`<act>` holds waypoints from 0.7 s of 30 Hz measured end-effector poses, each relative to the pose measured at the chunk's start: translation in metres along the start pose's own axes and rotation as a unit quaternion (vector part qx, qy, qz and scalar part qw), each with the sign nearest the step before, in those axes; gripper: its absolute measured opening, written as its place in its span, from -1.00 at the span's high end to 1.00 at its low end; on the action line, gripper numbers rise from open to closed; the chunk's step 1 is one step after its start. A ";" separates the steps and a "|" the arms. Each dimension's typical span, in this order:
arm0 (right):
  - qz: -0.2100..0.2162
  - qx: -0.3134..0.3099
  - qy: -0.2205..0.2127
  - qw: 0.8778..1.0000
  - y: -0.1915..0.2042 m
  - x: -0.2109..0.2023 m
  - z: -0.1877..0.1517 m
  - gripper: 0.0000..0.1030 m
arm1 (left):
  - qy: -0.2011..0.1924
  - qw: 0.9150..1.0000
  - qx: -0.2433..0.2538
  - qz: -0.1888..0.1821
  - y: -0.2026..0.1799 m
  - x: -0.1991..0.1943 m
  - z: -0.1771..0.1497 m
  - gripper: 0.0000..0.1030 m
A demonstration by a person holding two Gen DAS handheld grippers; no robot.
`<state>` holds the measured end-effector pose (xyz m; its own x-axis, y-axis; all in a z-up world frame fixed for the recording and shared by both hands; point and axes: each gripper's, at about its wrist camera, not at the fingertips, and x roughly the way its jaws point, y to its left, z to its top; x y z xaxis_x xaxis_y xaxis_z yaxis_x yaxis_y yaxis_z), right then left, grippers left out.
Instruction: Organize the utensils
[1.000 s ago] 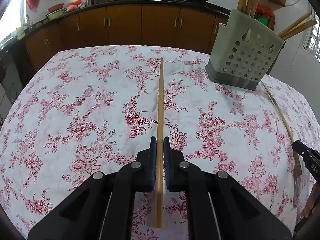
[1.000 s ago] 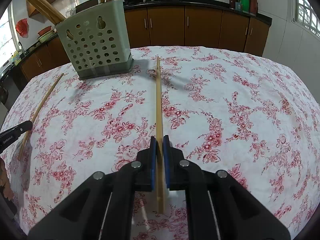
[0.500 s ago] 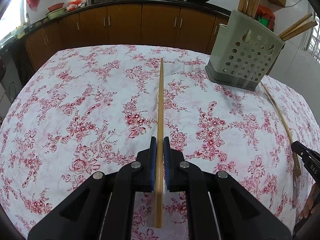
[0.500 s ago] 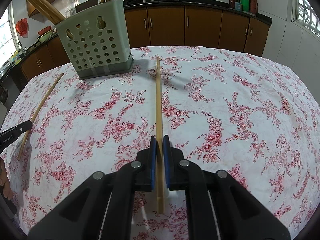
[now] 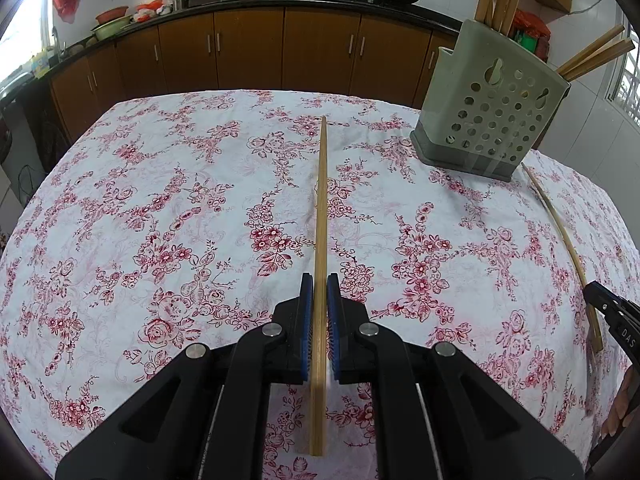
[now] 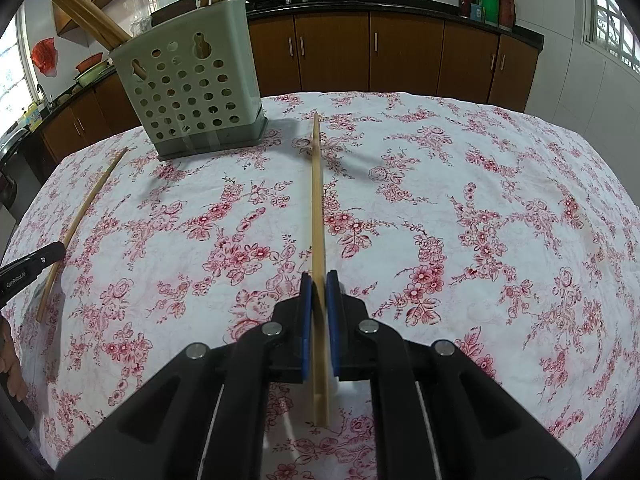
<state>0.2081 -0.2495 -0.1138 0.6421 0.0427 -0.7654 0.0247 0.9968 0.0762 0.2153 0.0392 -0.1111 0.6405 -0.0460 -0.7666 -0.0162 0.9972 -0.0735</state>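
Observation:
My left gripper (image 5: 319, 286) is shut on a bamboo chopstick (image 5: 321, 208) that points forward over the floral tablecloth. My right gripper (image 6: 319, 282) is shut on another bamboo chopstick (image 6: 317, 192), also pointing forward. A grey-green perforated utensil holder (image 5: 486, 120) with several chopsticks in it stands at the far right in the left wrist view and at the far left in the right wrist view (image 6: 192, 80). The chopstick in my right gripper shows at the right edge of the left wrist view (image 5: 564, 236); the one in my left gripper shows at the left in the right wrist view (image 6: 82, 216).
The round table (image 5: 160, 200) carries a white cloth with red flowers. Brown kitchen cabinets (image 5: 248, 52) and a dark counter with woks stand behind it. A white wall lies to the right (image 6: 592, 80).

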 end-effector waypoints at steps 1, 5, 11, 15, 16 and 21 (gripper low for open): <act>0.001 0.000 0.000 1.000 0.000 0.000 0.000 0.81 | 0.000 1.000 0.000 0.000 0.000 0.000 0.000 0.83; 0.001 0.000 0.000 1.000 0.000 0.000 0.000 0.81 | 0.000 1.000 0.000 0.000 0.000 0.000 0.000 0.82; 0.002 0.001 -0.001 1.000 0.000 0.000 0.000 0.81 | 0.000 1.000 0.000 0.000 0.000 0.000 0.000 0.82; 0.001 -0.005 0.000 1.000 0.001 -0.004 -0.003 0.81 | 0.004 1.000 0.017 0.008 -0.003 -0.004 -0.003 0.82; 0.002 -0.006 0.000 1.000 0.000 -0.005 -0.005 0.81 | 0.006 1.000 0.019 0.009 -0.003 -0.006 -0.005 0.83; 0.014 0.010 -0.002 1.000 -0.009 -0.009 -0.006 0.84 | 0.004 0.999 0.041 0.015 -0.004 -0.011 -0.011 0.84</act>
<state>0.1971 -0.2580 -0.1117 0.6454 0.0710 -0.7605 0.0221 0.9935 0.1116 0.1998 0.0346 -0.1098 0.6337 -0.0162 -0.7734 0.0279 0.9996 0.0020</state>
